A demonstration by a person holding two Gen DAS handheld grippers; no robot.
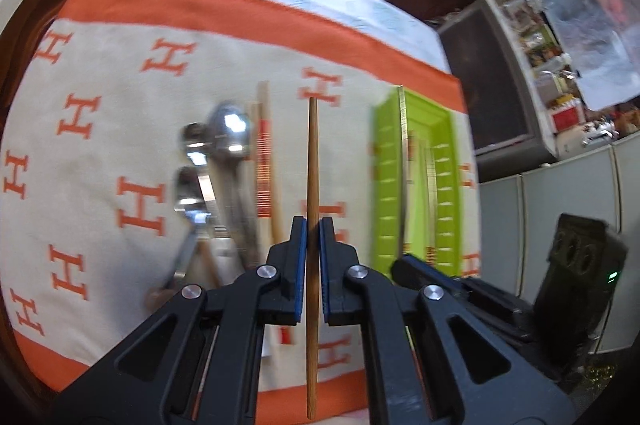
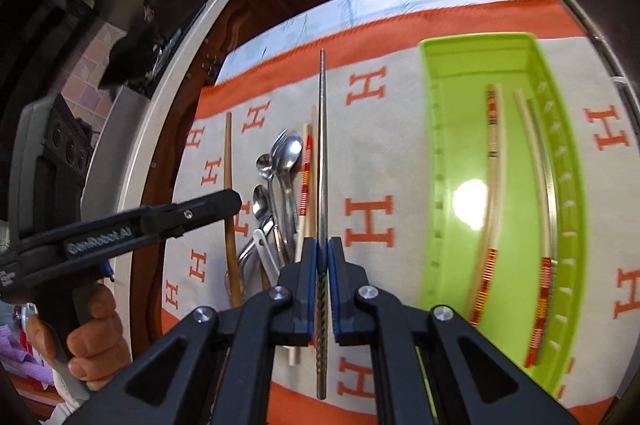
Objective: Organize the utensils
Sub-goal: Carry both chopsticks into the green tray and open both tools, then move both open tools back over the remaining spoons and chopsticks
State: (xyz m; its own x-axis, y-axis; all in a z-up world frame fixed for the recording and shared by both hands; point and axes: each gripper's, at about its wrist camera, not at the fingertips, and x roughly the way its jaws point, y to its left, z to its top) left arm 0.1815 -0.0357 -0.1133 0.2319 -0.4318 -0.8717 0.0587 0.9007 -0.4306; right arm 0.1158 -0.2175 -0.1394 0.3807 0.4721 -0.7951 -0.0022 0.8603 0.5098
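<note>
On the left, the left tongs [image 1: 313, 253] are clamped on a brown wooden chopstick [image 1: 312, 185], and spoons [image 2: 280, 169] with one striped chopstick [image 2: 305, 181] are not yet sorted on the worktop cloth [image 2: 384, 145]. The right tongs [image 2: 322, 265] are clamped on a metal chopstick [image 2: 322, 145]. At the right, the green tray [image 2: 436, 145] holds only two chopsticks, so I judge there is much room, but its raised wall must be cleared.

The right tool [image 2: 322, 253] grips a metal chopstick [image 2: 322, 145] above an orange-bordered cloth [image 2: 384, 145]; spoons [image 2: 280, 165] lie left, patterned chopsticks [image 2: 494, 161] rest in a green tray [image 2: 436, 153].
</note>
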